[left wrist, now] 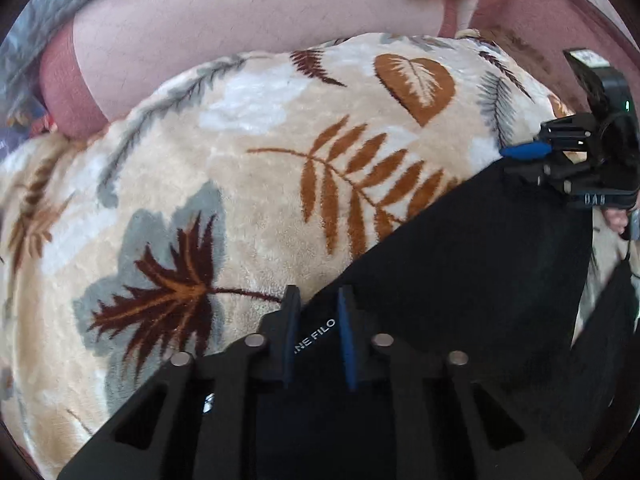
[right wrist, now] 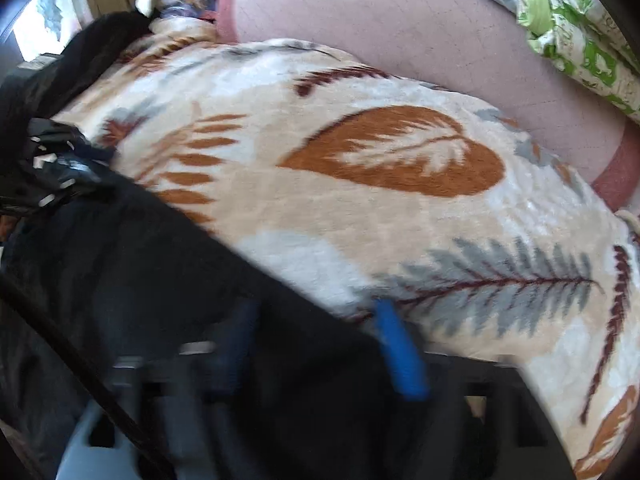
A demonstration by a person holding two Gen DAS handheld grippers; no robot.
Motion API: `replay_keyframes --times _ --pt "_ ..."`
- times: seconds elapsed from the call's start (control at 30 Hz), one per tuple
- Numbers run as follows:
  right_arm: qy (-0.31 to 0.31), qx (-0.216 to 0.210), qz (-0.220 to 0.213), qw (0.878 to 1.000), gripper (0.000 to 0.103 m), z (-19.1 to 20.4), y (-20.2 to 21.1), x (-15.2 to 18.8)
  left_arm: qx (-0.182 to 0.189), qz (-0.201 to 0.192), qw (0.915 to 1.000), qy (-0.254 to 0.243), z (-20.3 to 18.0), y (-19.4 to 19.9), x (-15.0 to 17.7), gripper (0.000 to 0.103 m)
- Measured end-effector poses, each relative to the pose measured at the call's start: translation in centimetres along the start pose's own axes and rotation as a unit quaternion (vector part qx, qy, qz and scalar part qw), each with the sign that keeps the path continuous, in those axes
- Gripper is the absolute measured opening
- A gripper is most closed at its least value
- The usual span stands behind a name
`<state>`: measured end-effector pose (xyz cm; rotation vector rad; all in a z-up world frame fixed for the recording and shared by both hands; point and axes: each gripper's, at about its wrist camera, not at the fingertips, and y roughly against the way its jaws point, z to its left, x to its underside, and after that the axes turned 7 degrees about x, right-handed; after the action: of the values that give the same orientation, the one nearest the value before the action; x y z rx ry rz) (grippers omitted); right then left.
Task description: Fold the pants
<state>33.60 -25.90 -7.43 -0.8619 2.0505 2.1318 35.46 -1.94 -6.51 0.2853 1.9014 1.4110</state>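
Black pants (left wrist: 480,264) lie flat on a beige blanket with leaf prints (left wrist: 224,208). My left gripper (left wrist: 319,332) is shut on their near edge, a white-lettered label showing between its blue pads. My right gripper (left wrist: 528,156) sits at the far corner of the same edge. In the right wrist view the picture is blurred. There the pants (right wrist: 152,280) fill the lower left, and my right gripper (right wrist: 320,344) has its fingers (right wrist: 400,352) apart with black fabric between them. Whether the pads press is lost in the blur. The left gripper (right wrist: 60,168) shows at the left edge.
A person's bare leg (left wrist: 240,12) lies across the far side of the blanket (right wrist: 360,220), also seen as the leg (right wrist: 400,20) in the right wrist view. Green patterned cloth (right wrist: 568,32) lies beyond it. A dark cable (right wrist: 80,360) crosses the pants at lower left.
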Motion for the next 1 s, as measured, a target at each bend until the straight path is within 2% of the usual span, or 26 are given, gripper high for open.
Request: replay_keyframes --times 0.03,0.07,0.17,0.37,0.53,0.73,1.0 --pt "-0.003 -0.011 0.002 1.0 0.015 0.2 0.3 0.1 -0.004 -0.001 1.0 0.0 0.0 0.2 0.1 0.001" --pt "-0.01 -0.028 0.005 1.0 0.007 0.3 0.5 0.2 -0.004 -0.005 1.0 0.006 0.1 0.5 0.2 0.001" --pt "-0.019 -0.023 0.002 1.0 0.006 0.9 1.2 0.6 -0.001 -0.024 0.9994 0.024 -0.2 2.3 0.7 0.001" --pt "-0.038 -0.017 -0.027 0.999 0.006 2.4 4.9 1.2 0.001 -0.057 0.9982 0.019 -2.6 6.8 1.9 0.001" --pt "-0.048 -0.017 -0.053 0.997 0.006 3.5 9.0 2.8 0.007 -0.083 0.9958 0.038 -4.6 10.5 5.4 0.001" --pt "-0.044 -0.027 -0.061 0.997 0.006 7.1 13.3 7.5 0.024 -0.113 0.9905 0.074 -7.9 14.3 11.5 0.0" --pt "-0.063 -0.049 -0.047 0.996 0.006 13.1 16.4 17.0 0.053 -0.141 0.9796 0.133 -12.5 18.4 21.0 0.0"
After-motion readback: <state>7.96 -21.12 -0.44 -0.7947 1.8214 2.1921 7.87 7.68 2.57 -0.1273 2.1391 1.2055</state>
